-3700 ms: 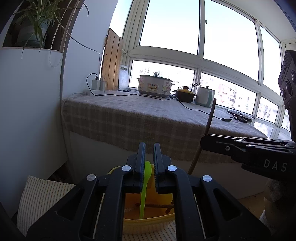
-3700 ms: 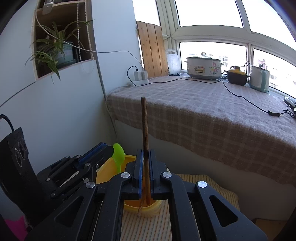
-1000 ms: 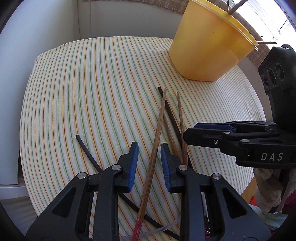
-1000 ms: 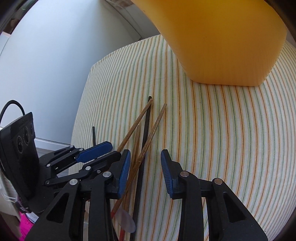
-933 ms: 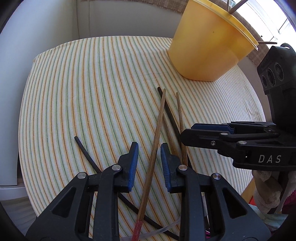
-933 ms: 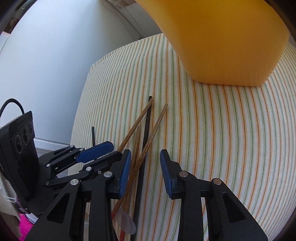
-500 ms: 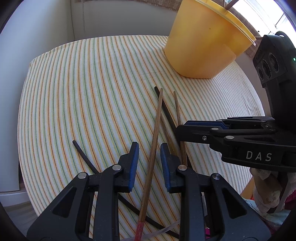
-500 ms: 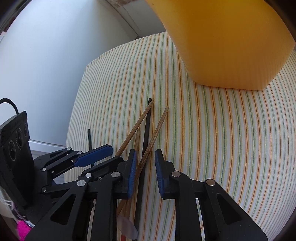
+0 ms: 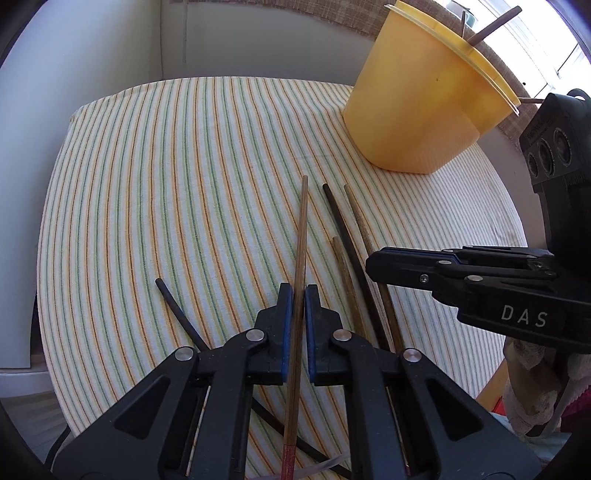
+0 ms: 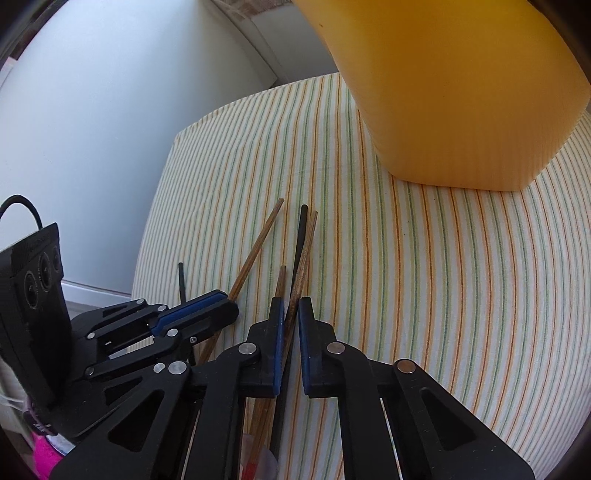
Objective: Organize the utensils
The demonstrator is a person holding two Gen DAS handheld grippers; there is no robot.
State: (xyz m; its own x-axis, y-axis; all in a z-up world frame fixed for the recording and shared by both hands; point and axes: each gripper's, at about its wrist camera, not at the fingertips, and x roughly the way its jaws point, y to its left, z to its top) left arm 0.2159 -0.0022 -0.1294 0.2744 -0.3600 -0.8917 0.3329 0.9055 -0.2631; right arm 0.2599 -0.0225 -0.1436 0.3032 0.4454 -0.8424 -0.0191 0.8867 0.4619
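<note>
My left gripper [image 9: 298, 291] has its jaws closing, the blue pads pressing on a brown chopstick [image 9: 303, 229] with a red end that lies on the striped cloth [image 9: 166, 166]. My right gripper [image 10: 290, 304] is closing too, pads on another brown chopstick [image 10: 304, 251]. A black chopstick [image 10: 301, 232] and a shorter brown one [image 10: 281, 277] lie right beside it. A second black chopstick [image 9: 173, 306] lies apart to the left. The yellow bucket [image 9: 417, 122] stands at the far right of the cloth with sticks [image 9: 495, 27] poking out of it.
The two grippers sit side by side, close together near the front of the cloth. A pale wall [image 10: 92, 110] borders the cloth's far and left edges. A person's gloved hand [image 9: 528, 369] holds the right gripper. The cloth's rounded edge drops off at the left.
Both grippers' jaws have closed, each onto a brown chopstick that earlier lay loose between open pads. The right gripper slid slightly along the chopsticks.
</note>
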